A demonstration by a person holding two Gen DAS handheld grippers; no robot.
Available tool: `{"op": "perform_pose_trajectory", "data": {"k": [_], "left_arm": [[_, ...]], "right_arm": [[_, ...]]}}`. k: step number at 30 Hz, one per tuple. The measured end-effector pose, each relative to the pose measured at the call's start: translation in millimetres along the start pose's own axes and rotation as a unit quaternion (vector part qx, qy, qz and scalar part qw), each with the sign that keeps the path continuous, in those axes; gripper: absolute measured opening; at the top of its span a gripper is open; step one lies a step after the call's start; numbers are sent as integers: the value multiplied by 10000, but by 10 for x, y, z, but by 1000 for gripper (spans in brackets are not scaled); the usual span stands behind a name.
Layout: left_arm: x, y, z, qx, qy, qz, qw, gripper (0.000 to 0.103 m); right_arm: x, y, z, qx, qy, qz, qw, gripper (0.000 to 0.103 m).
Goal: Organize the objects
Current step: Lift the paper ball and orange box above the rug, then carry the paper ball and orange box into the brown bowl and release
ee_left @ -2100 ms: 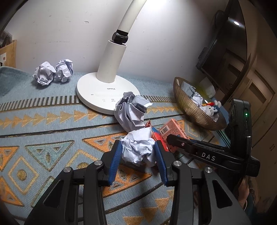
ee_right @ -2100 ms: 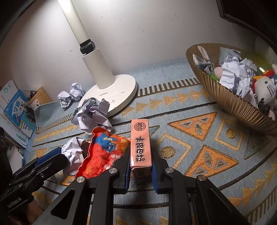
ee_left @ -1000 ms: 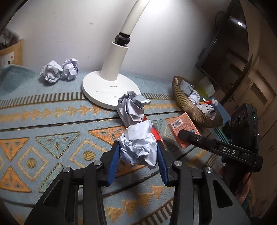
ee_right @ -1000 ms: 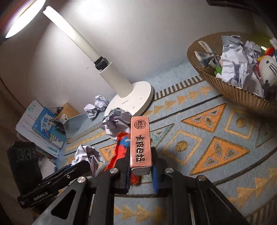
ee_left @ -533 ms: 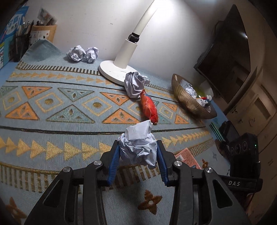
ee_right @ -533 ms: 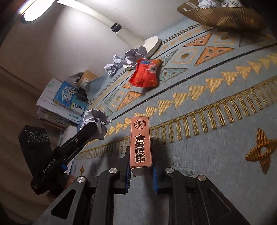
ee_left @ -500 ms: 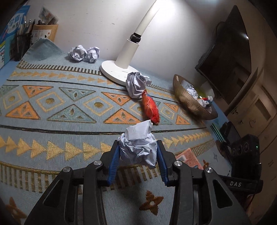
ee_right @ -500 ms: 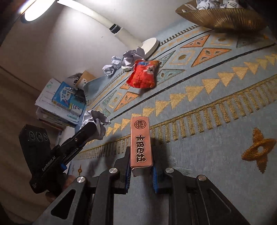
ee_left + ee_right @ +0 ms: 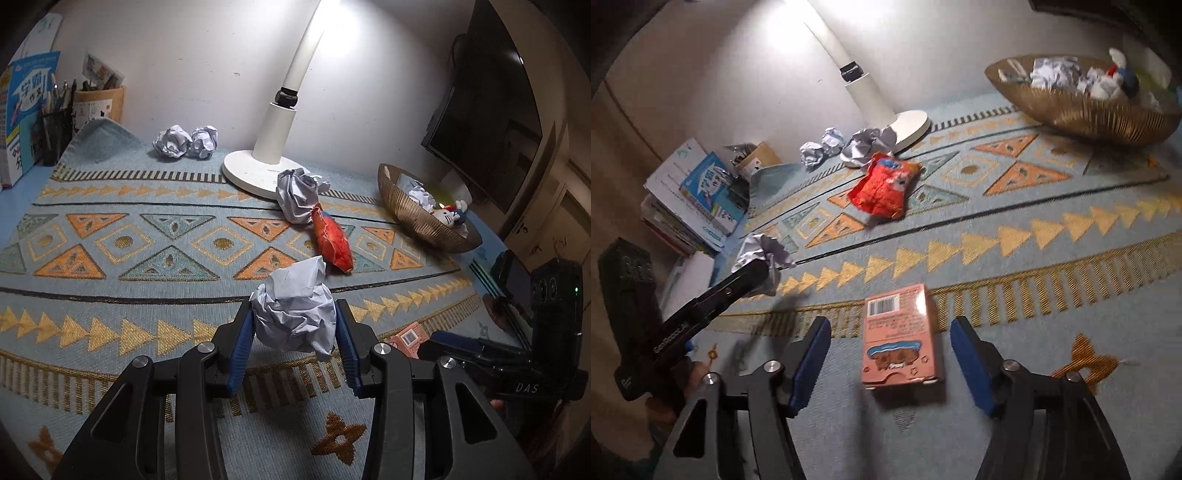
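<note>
The left gripper (image 9: 295, 347) has its blue jaws pressed on both sides of a crumpled paper ball (image 9: 295, 310) above the patterned rug (image 9: 110, 258). Farther off, a red snack bag (image 9: 332, 240) lies touching another paper wad (image 9: 297, 197) that leans on the white lamp base (image 9: 251, 173). Two paper balls (image 9: 186, 142) sit by the wall. At right stands a gold woven basket (image 9: 424, 225); the right gripper (image 9: 476, 350) reaches in beside a pink box (image 9: 408, 334).

Home desk: lamp (image 9: 275, 147), books (image 9: 698, 195)
</note>
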State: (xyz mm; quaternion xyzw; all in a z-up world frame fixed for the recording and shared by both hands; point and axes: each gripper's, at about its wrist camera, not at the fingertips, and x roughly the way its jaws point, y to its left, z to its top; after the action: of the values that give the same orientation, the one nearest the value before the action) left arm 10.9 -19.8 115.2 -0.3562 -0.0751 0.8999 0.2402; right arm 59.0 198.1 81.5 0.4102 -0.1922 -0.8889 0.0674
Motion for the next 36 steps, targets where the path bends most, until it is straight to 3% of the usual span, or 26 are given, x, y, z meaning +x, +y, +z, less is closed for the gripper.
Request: {"op": "perform_pose_trajectory", "data": {"k": [1, 3, 9, 11, 15, 17, 22, 24, 25, 27, 28, 31, 36], "left_arm": [[-5, -19, -3, 52, -18, 31, 10000, 39], [-6, -21, 1, 71, -17, 29, 10000, 39], [11, 9, 3, -2, 14, 22, 10000, 39], [14, -6, -2, 39, 19, 41, 10000, 39], [21, -6, -4, 46, 37, 35, 10000, 39], [22, 0, -1, 33, 51, 7, 10000, 39], [18, -9, 1, 56, 34, -5, 10000, 39], [17, -13, -2, 69, 30, 8, 10000, 39], [16, -13, -2, 70, 30, 8, 10000, 39], [16, -9, -4, 59, 25, 17, 10000, 39], [19, -7, -4, 52, 26, 19, 10000, 39], [28, -12, -5, 45, 43, 97, 9999, 39], [-32, -241, 142, 441, 75, 4, 9990, 39]], "right_arm": [[-6, -33, 15, -26, -24, -46, 10000, 76], [-17, -149, 25, 172, -33, 262, 9995, 80], [-82, -430, 17, 843, -189, 670, 9940, 84], [-120, -447, 18, 922, -249, 676, 9931, 84], [-389, -449, -45, 855, -784, 485, 9921, 88], [-411, -380, -50, 578, -641, 294, 9958, 95], [-227, -13, -84, -64, -185, 167, 9997, 96], [-70, 114, -107, -278, 2, -162, 9995, 96], [18, 185, -111, -423, 107, -518, 9977, 95], [157, 279, -128, -714, 251, -1210, 9898, 79], [179, 329, -138, -892, 204, -1497, 9845, 65], [217, 429, -156, -1080, 167, -1751, 9785, 40], [-6, 242, -49, -582, 1, -1510, 9868, 39]]}}
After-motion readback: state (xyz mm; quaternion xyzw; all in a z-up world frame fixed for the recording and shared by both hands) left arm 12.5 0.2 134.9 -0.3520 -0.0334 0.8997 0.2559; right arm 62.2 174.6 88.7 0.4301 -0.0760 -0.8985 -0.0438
